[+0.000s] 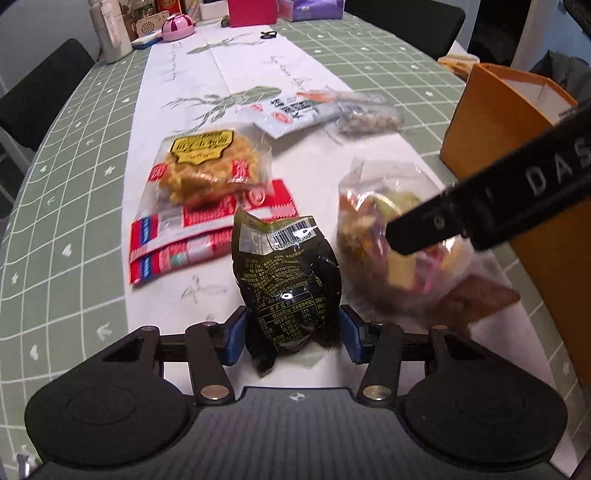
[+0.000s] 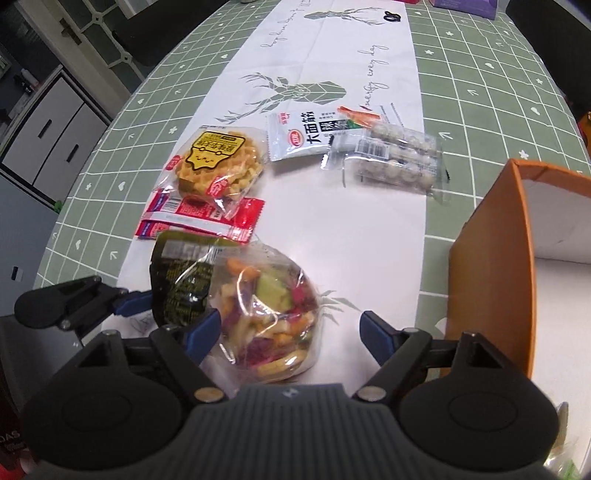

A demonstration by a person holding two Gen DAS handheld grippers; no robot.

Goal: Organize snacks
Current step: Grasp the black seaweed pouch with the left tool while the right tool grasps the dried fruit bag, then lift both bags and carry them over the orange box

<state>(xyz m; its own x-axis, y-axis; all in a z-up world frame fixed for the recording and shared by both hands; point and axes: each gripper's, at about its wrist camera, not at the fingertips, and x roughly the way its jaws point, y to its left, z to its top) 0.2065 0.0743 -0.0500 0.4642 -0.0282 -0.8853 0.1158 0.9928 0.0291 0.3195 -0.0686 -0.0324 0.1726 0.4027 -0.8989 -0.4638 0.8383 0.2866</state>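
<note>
Left gripper (image 1: 293,334): your blue pads sat against both sides of the dark green packet (image 1: 286,284); looked gripped.
Right gripper (image 2: 290,332): your jaws stood wide, clear veg-chip bag (image 2: 266,314) between them, right pad well off it, so not clamped.
Dark packet: glossy crinkled foil, 1, barcode side up, on the white runner (image 2: 369,229) just left of the chip bag.
Chip bag: thin clear film, lumpy, mixed orange/green/pink pieces, 1.
Other snacks: 1 round waffle (image 2: 218,166) in clear wrap, resting on 2 flat red sachets (image 2: 207,218); 1 white pouch (image 2: 299,136); 1 clear tray pack of pale balls (image 2: 395,158).
Box (image 2: 491,280): orange card, white inside, open top, right of the runner.
Cloth (image 2: 480,74): green w/ white grid.
Views: left cam alone showed the pink lidded pot (image 1: 178,26) and bottles at the far end; right cam alone showed grey drawers (image 2: 48,136) and the pouch print sharp.
</note>
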